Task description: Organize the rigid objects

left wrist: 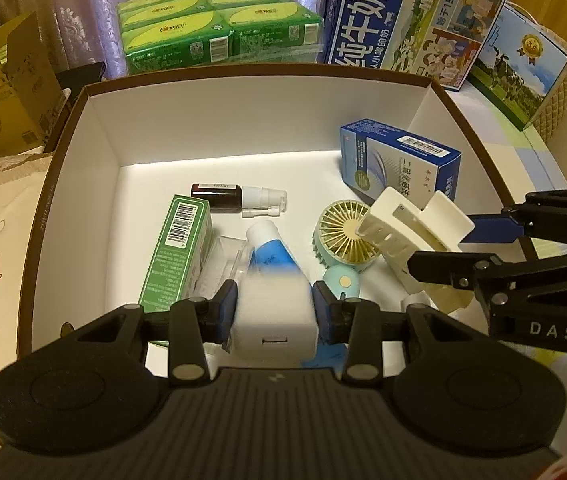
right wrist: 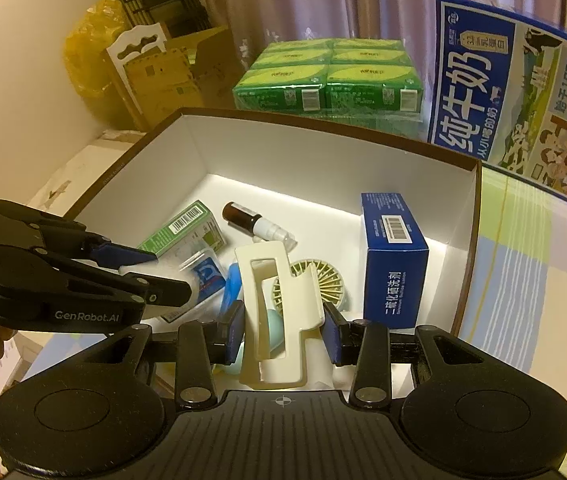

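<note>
Going left to right: a white blocky charger with a slot in its near face (left wrist: 273, 320) is pinched between the blue pads of the left gripper (left wrist: 274, 312), hung over the near edge of the brown-rimmed white cardboard box (left wrist: 259, 70). Below it, toward 12 o'clock, a blue-and-white tube (left wrist: 269, 250) is lying with its long axis running near to far, and a green carton (left wrist: 177, 250) sits at about 10 o'clock, so free floor is only found further back.

A cream plastic hair claw clip (right wrist: 275, 312) is clamped by the right gripper (right wrist: 283, 330), long axis pointing away to 12 o'clock, right above a pale yellow-and-mint handheld fan (right wrist: 321, 282). An upright blue carton (right wrist: 393, 264) is seen at 2 o'clock. The right gripper looks nearer the bare white floor by the far right wall.

Behind the box, green tissue packs (left wrist: 219, 20) and a blue milk carton case (left wrist: 407, 12) are stacked before a curtain.
</note>
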Demonstrator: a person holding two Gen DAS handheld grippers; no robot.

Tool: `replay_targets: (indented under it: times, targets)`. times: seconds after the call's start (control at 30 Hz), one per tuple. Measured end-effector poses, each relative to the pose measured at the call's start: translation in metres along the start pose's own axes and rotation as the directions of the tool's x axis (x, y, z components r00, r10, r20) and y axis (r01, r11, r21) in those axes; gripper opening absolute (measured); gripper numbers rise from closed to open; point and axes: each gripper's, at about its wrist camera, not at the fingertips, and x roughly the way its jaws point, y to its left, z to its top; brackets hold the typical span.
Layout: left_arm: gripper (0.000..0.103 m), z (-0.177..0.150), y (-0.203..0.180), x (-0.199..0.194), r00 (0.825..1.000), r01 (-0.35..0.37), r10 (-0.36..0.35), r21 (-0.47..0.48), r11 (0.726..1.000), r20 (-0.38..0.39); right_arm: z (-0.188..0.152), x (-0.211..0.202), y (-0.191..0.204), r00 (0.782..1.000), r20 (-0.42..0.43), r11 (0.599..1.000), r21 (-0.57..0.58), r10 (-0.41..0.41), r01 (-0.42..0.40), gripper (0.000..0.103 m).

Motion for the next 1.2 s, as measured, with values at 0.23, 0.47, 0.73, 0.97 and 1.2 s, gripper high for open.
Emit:
replay_targets:
  times: [0.23, 0.47, 0.73, 0.97, 1.2]
  targets:
    - [0.041, 0.003, 0.004, -0.006, 1.000, 0.018, -0.018, 0.010, 1.000, 0.009, -0.001, 0.001, -0.001, 1.000, -0.012, 1.000, 0.030, 0.001, -0.001, 0.037]
    - [0.048, -0.001, 0.014, -0.010, 1.000, 0.011, -0.011, 0.006, 1.000, 0.011, -0.002, 0.002, 0.001, 1.000, -0.018, 0.998, 0.060, 0.010, -0.009, 0.038]
    - [0.050, -0.006, 0.021, -0.015, 1.000, 0.008, -0.008, -0.002, 1.000, 0.017, -0.002, 0.002, 0.010, 1.000, -0.011, 0.999, 0.050, -0.021, 0.021, 0.056]
    - [0.053, -0.008, 0.023, -0.019, 1.000, 0.009, -0.009, -0.005, 1.000, 0.026, -0.005, 0.001, 0.011, 0.999, -0.020, 0.997, 0.058, -0.044, 0.045, 0.059]
    - [0.054, -0.009, 0.024, -0.023, 0.999, 0.015, -0.015, -0.003, 1.000, 0.046, -0.006, -0.005, 0.014, 0.998, -0.011, 0.995, 0.068, -0.067, 0.067, 0.060]
